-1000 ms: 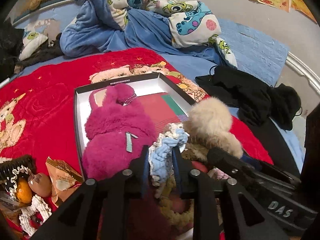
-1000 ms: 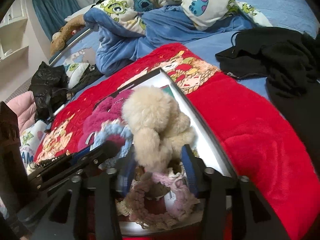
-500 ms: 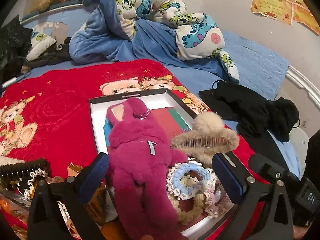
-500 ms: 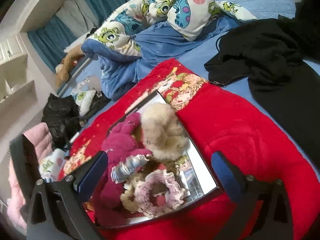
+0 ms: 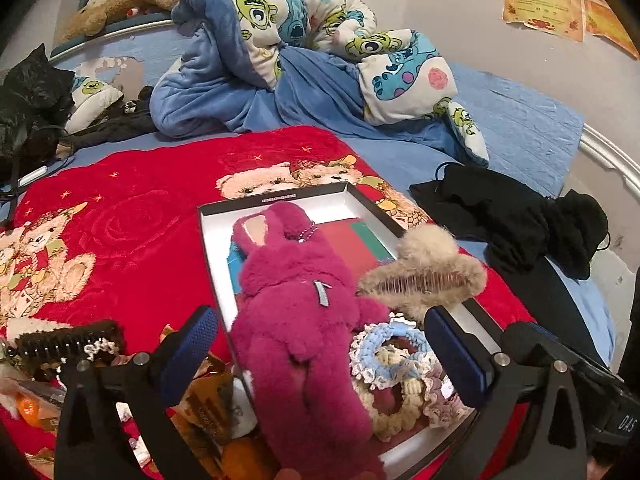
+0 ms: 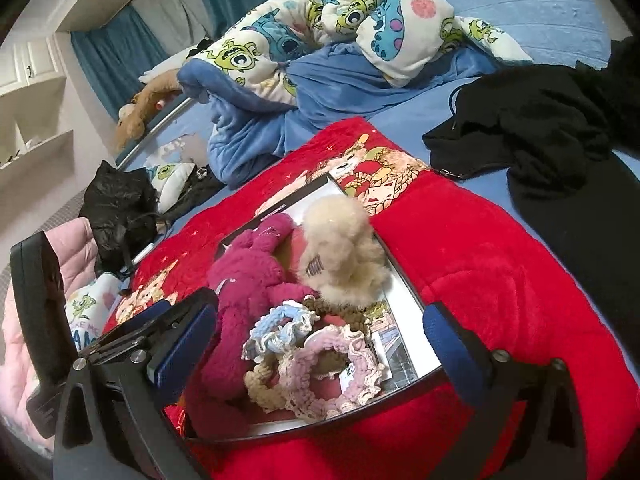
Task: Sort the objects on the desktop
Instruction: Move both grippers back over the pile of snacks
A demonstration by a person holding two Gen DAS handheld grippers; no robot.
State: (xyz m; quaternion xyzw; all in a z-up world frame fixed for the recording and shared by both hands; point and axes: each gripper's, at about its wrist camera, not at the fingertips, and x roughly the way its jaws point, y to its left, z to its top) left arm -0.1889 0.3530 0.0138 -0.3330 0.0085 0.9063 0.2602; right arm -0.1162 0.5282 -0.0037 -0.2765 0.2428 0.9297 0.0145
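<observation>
A shallow white box with a black rim (image 5: pixel 212 248) (image 6: pixel 404 292) lies on a red blanket. In it lie a magenta plush toy (image 5: pixel 304 312) (image 6: pixel 240 280), a beige fluffy hair claw (image 5: pixel 428 276) (image 6: pixel 344 256), a blue-and-white scrunchie (image 5: pixel 384 340) (image 6: pixel 276 326), a pink scrunchie (image 6: pixel 340 372) and a tan one (image 6: pixel 260 384). My left gripper (image 5: pixel 324 360) is open and empty above the box's near end. My right gripper (image 6: pixel 320 348) is open and empty, also above the box.
Left of the box lie a dark comb (image 5: pixel 64 344), snack wrappers (image 5: pixel 208 400) and small orange items (image 5: pixel 30 416). Black clothes (image 5: pixel 516 220) (image 6: pixel 540 128) lie right of the blanket. A rumpled blue cartoon duvet (image 5: pixel 288 64) (image 6: pixel 320 48) is behind.
A second ago the left gripper was shut on the blue scrunchie and the right on the fluffy hair claw. Both have opened, left them in the box, and drawn back.
</observation>
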